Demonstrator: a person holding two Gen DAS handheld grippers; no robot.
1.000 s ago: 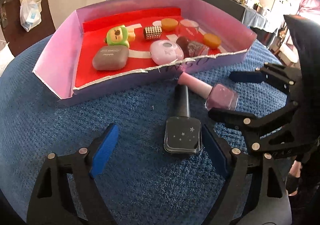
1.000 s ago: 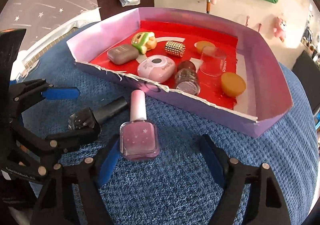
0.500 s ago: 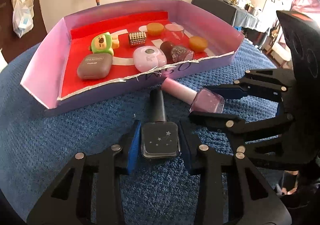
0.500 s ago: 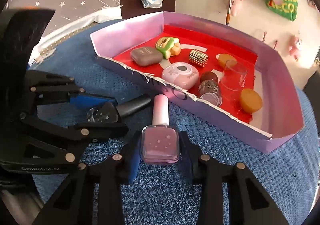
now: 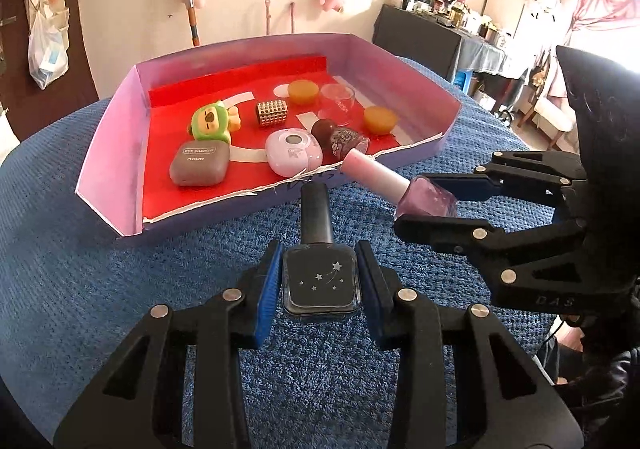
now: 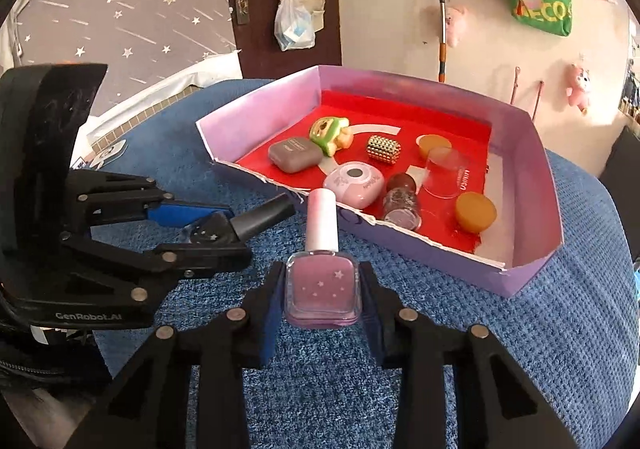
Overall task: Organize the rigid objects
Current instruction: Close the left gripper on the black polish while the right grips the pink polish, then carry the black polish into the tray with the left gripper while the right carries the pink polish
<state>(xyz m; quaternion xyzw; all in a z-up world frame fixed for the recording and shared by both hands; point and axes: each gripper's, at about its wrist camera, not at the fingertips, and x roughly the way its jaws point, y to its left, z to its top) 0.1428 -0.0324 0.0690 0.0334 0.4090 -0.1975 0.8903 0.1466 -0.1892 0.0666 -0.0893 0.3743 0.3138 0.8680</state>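
The left gripper, at lower centre of its view, is clenched on the dark nail polish bottle. The right gripper grasps the pink nail polish bottle. Both bottles sit above the blue surface, caps toward the purple tray in the upper frame.

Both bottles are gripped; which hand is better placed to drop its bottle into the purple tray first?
Right, marginally. The pink nail polish bottle in the right gripper has its cap already at the purple tray's torn front edge; the left gripper's dark nail polish bottle sits slightly farther back.
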